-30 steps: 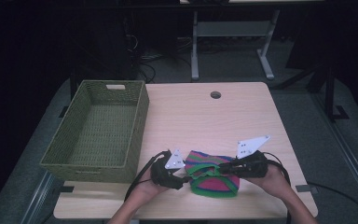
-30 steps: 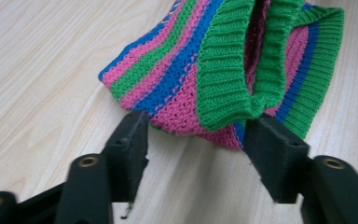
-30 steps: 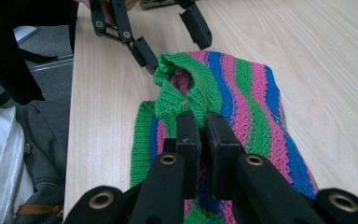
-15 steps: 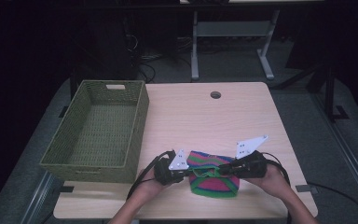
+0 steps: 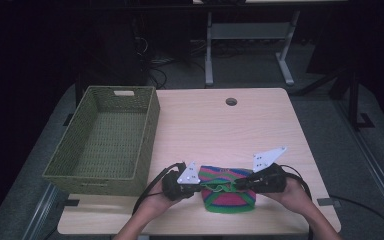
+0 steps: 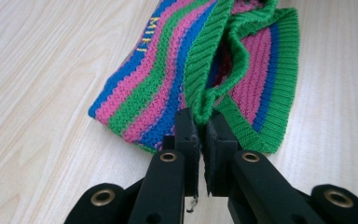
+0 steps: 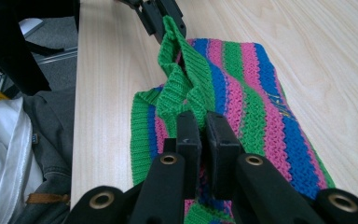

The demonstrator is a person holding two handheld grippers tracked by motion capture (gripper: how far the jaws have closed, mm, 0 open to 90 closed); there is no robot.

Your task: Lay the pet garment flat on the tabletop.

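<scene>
Pale wooden table, wide and mostly bare, with a round cable hole near its far edge. On the table's left side, a green woven basket, rectangular, with a cut-out handle in its far wall and nothing visible inside. Near the table's front edge, just right of the basket, a knitted striped hat in green, pink and blue bands, lying flat with small yellow lettering stitched on one blue stripe; lettering too small to read with confidence. Green ribbed brim lifted off the rest of the hat and pulled up into a fold between the two tools.

Left gripper at the hat's left end, clenched on the ribbed brim, jaws pressed close with the knit pinched between them. Right gripper at the hat's right end, likewise clamped on the same green ribbing, with the left gripper seen farther off at the other end of the raised fold. Grey three-cornered plate atop the right gripper, tilted upward. Hands at the bottom edge, one around each tool.
</scene>
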